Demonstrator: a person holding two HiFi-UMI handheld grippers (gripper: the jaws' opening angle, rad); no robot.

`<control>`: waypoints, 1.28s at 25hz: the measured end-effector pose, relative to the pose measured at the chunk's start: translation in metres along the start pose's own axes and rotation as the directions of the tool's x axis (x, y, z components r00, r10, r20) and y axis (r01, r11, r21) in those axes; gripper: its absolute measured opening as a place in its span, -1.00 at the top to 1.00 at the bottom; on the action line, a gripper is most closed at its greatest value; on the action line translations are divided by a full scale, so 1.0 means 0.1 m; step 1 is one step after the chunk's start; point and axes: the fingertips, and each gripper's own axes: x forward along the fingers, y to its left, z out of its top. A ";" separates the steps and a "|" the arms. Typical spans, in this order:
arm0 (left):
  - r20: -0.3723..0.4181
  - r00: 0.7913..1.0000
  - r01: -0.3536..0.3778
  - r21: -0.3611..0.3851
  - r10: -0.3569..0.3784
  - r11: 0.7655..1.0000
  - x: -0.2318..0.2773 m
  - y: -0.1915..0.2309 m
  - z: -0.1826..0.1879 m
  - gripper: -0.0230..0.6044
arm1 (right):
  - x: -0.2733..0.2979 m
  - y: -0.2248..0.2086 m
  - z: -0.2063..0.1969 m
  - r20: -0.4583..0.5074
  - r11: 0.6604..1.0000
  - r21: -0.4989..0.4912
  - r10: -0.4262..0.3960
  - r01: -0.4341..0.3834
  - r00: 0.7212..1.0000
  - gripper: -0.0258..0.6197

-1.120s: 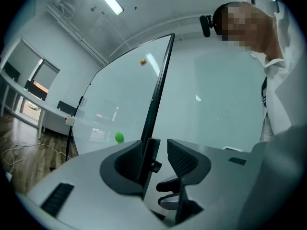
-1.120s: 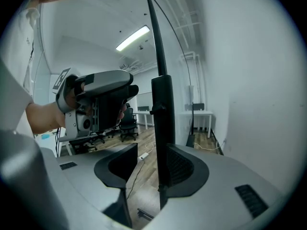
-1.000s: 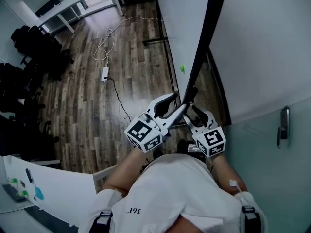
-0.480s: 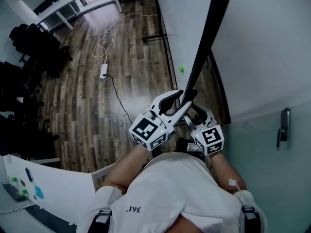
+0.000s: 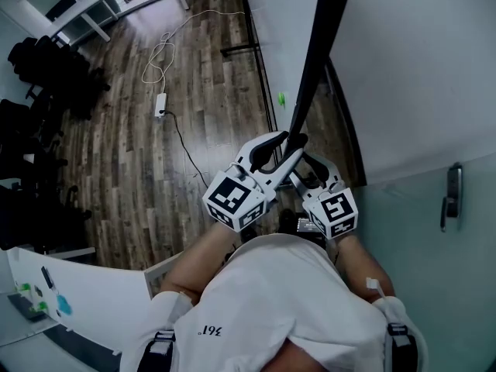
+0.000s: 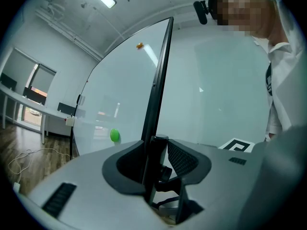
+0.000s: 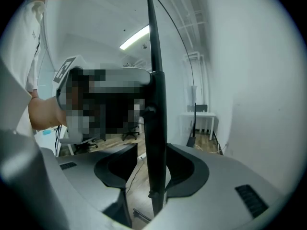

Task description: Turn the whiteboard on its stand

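Observation:
The whiteboard stands edge-on to me. Its black frame (image 5: 310, 60) runs from the top of the head view down to my hands, with the white board face (image 5: 271, 29) on its left. My left gripper (image 5: 285, 140) is shut on the frame's lower part, and my right gripper (image 5: 304, 165) is shut on it just below. The frame (image 6: 158, 90) passes between the jaws of the left gripper (image 6: 156, 150). A green magnet (image 6: 114, 135) and an orange one (image 6: 139, 45) stick to the board. The right gripper (image 7: 156, 176) clamps the same frame (image 7: 156, 95).
The stand's black foot (image 5: 242, 50) lies on the wood floor. A power strip (image 5: 161, 104) with white cable (image 5: 164, 53) lies to the left, beside black chairs (image 5: 46, 68). A white wall (image 5: 418, 68) and glass door handle (image 5: 451, 196) are close on the right.
Both grippers have risen a little along with the frame and stay shut on it. The board's edge now stands steeper in the head view.

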 end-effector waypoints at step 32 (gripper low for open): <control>0.013 0.999 0.052 -0.061 -0.051 0.997 0.21 0.31 -0.04 0.42 | 0.53 -0.30 -0.18 -0.087 1.000 -0.014 -0.005 0.004 0.996 0.39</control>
